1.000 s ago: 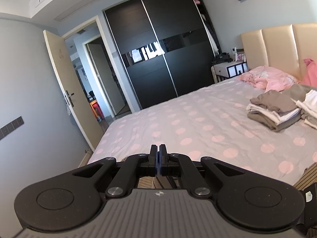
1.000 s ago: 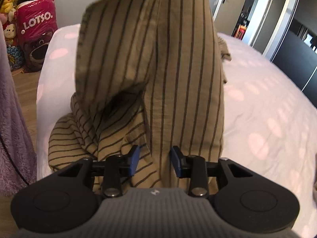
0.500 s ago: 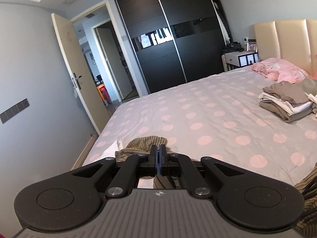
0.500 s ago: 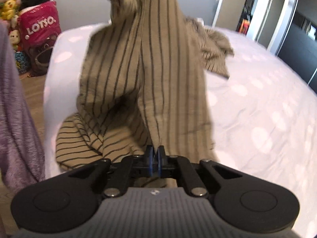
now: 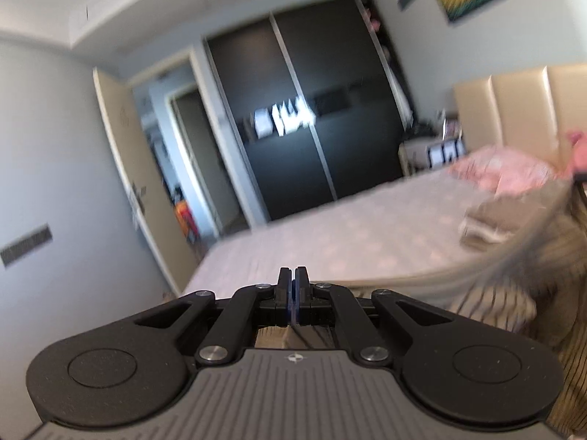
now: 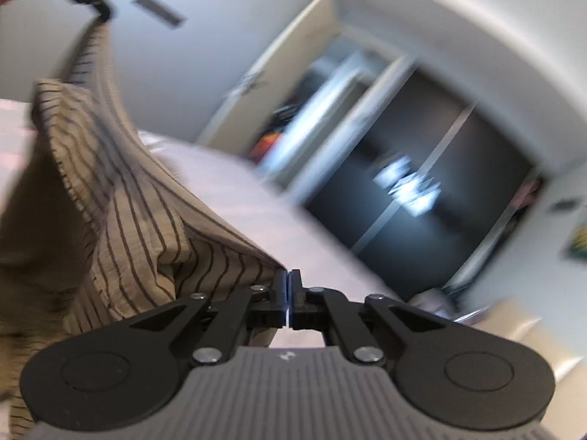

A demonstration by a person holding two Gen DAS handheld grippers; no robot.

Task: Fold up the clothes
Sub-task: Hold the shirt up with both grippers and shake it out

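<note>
Both grippers, left (image 5: 292, 279) and right (image 6: 288, 281), have their fingers pinching the tan, dark-striped cloth garment (image 6: 121, 220), lifted off the pink-dotted bed (image 5: 330, 242) and hanging unfolded. One stack of folded clothes (image 5: 491, 225) sits at 3 o'clock in the left view; this garment's folding seems barely begun.

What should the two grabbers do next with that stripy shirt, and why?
Probably pull apart sideways to stretch it flat. The left gripper and the right gripper are both shut on the striped shirt, which hangs bunched and sagging between them above the bed.
</note>
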